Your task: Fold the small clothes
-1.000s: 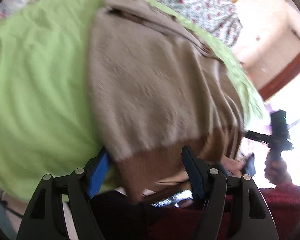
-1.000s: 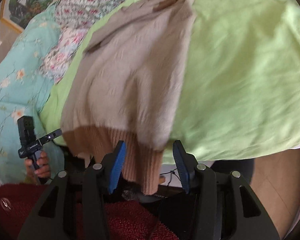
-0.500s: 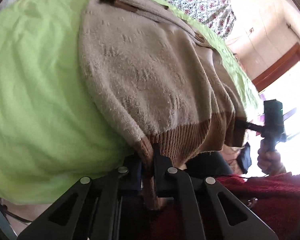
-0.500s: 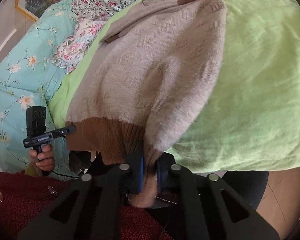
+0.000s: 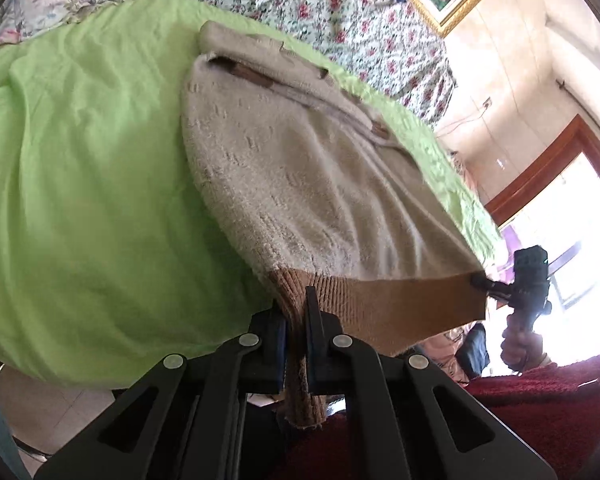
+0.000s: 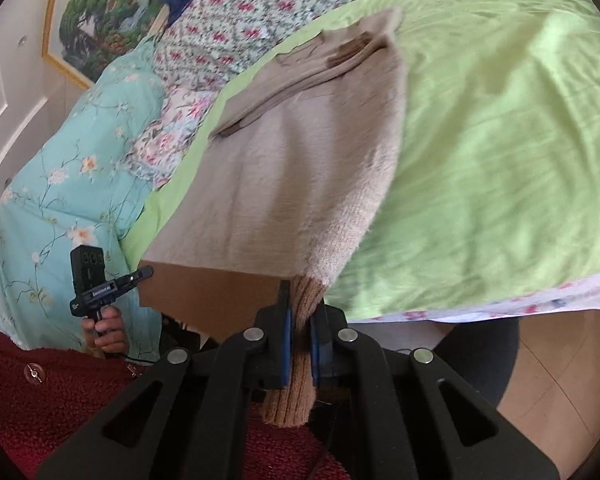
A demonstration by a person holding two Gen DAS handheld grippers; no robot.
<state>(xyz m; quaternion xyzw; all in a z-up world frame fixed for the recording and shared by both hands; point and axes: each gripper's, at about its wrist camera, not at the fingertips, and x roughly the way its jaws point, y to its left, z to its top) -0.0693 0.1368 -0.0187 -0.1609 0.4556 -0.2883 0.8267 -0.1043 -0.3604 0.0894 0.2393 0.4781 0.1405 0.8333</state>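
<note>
A small beige knit sweater (image 5: 300,176) with a brown ribbed hem lies on the green bedsheet (image 5: 80,200), collar at the far end. My left gripper (image 5: 297,312) is shut on the hem's left corner, and ribbed cloth hangs down between its fingers. The hem is pulled taut across to the other corner, where the right gripper's tip (image 5: 480,280) shows in the left wrist view. In the right wrist view the same sweater (image 6: 292,168) stretches away, and my right gripper (image 6: 300,316) is shut on the hem's right corner. The left gripper's tip (image 6: 144,272) holds the far corner there.
Floral pillows (image 5: 308,4) and a turquoise flowered quilt (image 6: 68,200) lie beyond and beside the sheet. A framed picture (image 6: 96,20) hangs on the wall. A bright window (image 5: 572,208) is at the right. The person's red fleece sleeve (image 6: 40,400) and tiled floor (image 6: 560,380) fill the foreground.
Both grippers closed on the brown hem's corners, then lifted and drew back slightly. The hem, slack before, is now stretched taut between them and raised off the bed's edge.
</note>
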